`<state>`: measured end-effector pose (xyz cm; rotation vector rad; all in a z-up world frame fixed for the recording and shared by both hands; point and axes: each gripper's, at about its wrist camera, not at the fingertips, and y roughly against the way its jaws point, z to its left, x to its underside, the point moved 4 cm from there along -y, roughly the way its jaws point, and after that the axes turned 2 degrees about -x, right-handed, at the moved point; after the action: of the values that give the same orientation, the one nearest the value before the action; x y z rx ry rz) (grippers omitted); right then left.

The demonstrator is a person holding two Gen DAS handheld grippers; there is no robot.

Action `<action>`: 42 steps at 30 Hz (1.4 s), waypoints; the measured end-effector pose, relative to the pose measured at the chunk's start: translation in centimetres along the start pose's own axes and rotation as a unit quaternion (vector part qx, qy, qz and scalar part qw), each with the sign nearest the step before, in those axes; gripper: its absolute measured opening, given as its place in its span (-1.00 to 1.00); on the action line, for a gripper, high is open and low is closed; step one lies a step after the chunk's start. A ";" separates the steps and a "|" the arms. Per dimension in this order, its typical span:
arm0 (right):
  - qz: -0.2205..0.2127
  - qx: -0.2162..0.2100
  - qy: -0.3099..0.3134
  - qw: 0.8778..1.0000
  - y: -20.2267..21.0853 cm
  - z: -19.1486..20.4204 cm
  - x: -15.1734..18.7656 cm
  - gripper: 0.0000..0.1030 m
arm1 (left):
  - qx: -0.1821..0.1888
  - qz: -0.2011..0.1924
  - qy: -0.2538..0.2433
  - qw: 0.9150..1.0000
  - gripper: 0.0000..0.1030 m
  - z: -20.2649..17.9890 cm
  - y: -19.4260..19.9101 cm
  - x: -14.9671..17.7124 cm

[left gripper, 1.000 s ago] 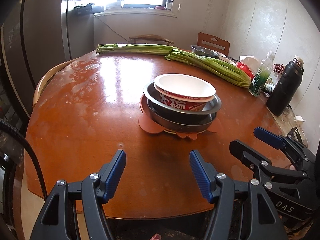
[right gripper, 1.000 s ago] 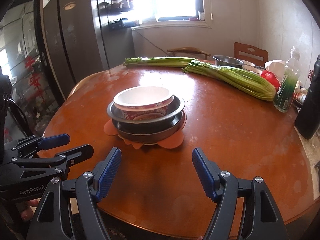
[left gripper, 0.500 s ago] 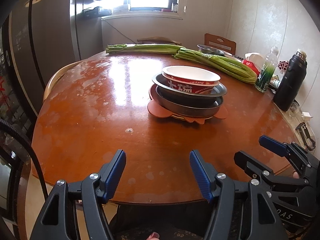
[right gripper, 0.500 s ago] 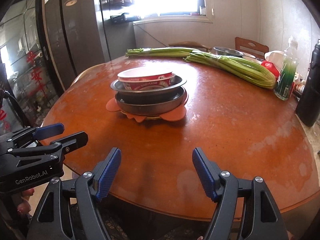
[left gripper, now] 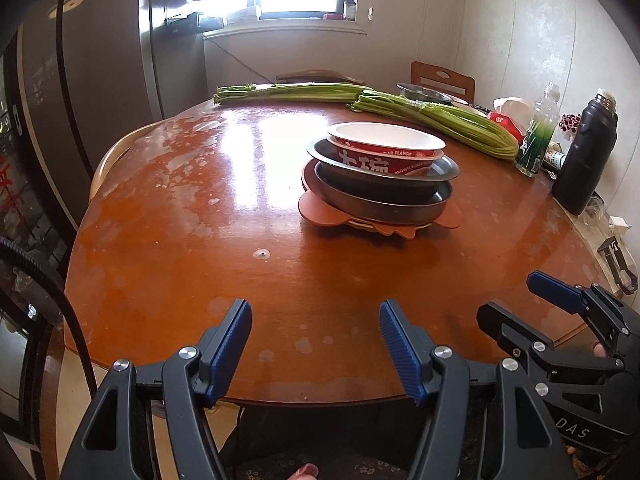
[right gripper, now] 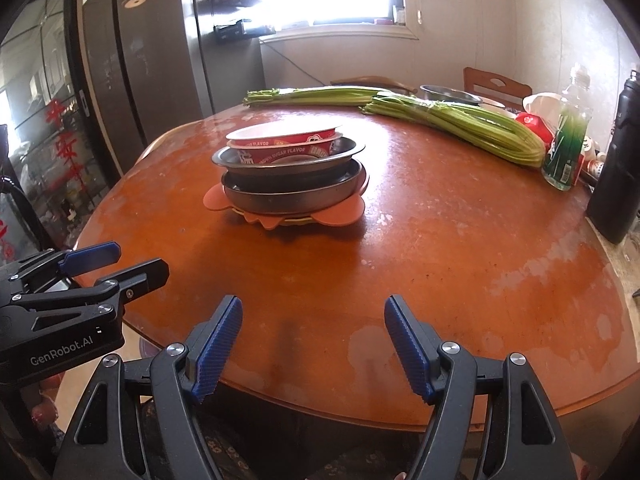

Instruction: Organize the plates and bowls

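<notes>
On the round wooden table [left gripper: 192, 264] [right gripper: 460, 240] stands one stack: a red-and-white paper bowl [left gripper: 384, 150] [right gripper: 282, 142] inside a metal dish [left gripper: 444, 172] [right gripper: 288, 162], on a second metal dish [left gripper: 380, 202] [right gripper: 288, 194], on an orange flower-shaped plate [left gripper: 320, 214] [right gripper: 344, 212]. My left gripper [left gripper: 316, 344] [right gripper: 116, 262] hangs open at the table's near edge, well short of the stack, nothing between its blue pads. My right gripper [right gripper: 314, 340] [left gripper: 524, 300] is open beside it, also holding nothing.
Two celery bundles [left gripper: 436, 124] [right gripper: 456, 128] lie across the far side, with a metal bowl [left gripper: 424, 92] behind. A green bottle [right gripper: 566, 144], a black flask [left gripper: 584, 156] and small items crowd the right edge. Chairs, a fridge and a window surround the table.
Both grippers have drawn back from the stack toward the table's near edge and sunk a little; the stack now looks farther and seen more from the side. Jaws unchanged.
</notes>
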<state>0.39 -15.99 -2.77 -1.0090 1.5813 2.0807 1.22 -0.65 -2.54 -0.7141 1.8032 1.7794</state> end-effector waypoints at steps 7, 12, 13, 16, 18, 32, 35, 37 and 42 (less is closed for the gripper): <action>0.000 0.002 0.005 1.000 -0.1 0.3 0.0 0.45 | -0.005 0.003 0.003 1.000 0.28 0.3 -0.2 0.0; 0.001 0.002 0.002 1.000 -0.1 0.3 0.0 0.45 | -0.008 0.005 0.002 1.000 0.28 0.4 -0.2 0.1; 0.001 0.003 0.002 1.000 -0.1 0.3 0.0 0.45 | -0.007 0.005 0.002 1.000 0.28 0.4 -0.3 0.1; 0.001 0.001 0.001 1.000 -0.1 0.3 0.1 0.45 | -0.008 0.006 0.000 1.000 0.28 0.3 -0.3 0.2; 0.001 0.002 0.001 1.000 -0.1 0.3 0.1 0.45 | -0.008 0.006 -0.001 1.000 0.28 0.2 -0.3 0.2; 0.001 0.003 -0.002 1.000 -0.2 0.2 0.3 0.45 | -0.014 0.012 -0.001 1.000 0.28 0.3 -0.7 0.4; 0.002 0.003 -0.002 1.000 -0.2 0.2 0.3 0.45 | -0.014 0.014 -0.002 1.000 0.28 0.4 -0.8 0.5; 0.002 0.004 -0.003 1.000 -0.3 0.2 0.3 0.45 | -0.015 0.014 -0.003 1.000 0.28 0.4 -0.9 0.5; 0.001 0.006 -0.010 1.000 -0.5 -0.2 0.2 0.45 | -0.016 0.019 -0.003 1.000 0.28 0.4 -1.2 0.5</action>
<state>0.61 -16.08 -3.30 -0.9804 1.5847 2.0731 1.64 -0.26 -3.80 -0.6892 1.8000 1.8362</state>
